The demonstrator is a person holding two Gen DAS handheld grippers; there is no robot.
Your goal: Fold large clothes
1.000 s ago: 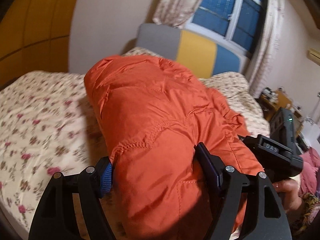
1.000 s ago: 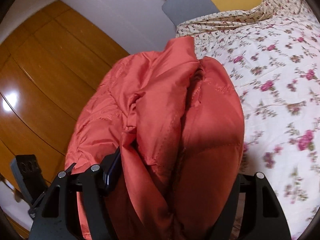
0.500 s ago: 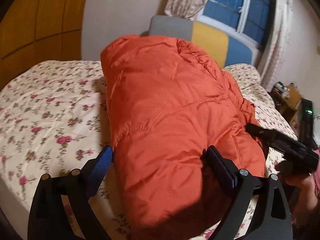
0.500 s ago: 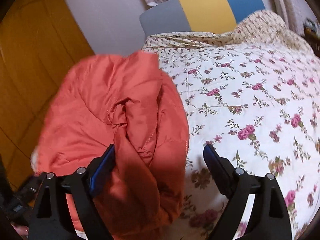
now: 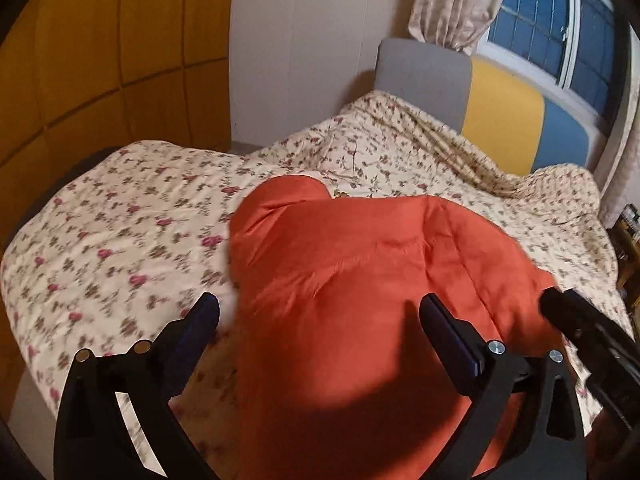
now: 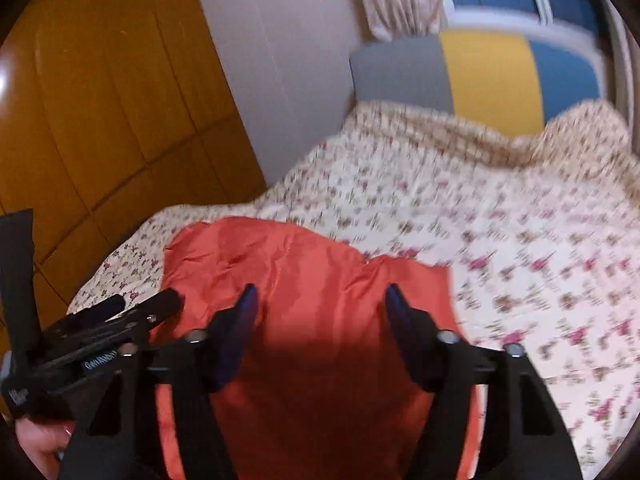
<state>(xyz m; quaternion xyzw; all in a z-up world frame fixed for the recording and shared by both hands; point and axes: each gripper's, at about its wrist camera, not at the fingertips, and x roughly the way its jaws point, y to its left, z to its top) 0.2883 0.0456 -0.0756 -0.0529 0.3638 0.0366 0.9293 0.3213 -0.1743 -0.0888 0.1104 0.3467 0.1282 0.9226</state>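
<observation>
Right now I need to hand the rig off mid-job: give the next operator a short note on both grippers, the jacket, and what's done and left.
Left gripper: open wide, jaws opening, nothing pinched; the orange jacket lies below, between the fingers.
Right gripper: jaws closing over the jacket, pads not pressing on it.
Jacket: lying bundled on the floral bedspread, near its front edge, neither gripper holding it.
Done: jacket folded into a bulky bundle and set down.
Left: check the bundle holds its shape; tidy loose edges if needed.
</observation>
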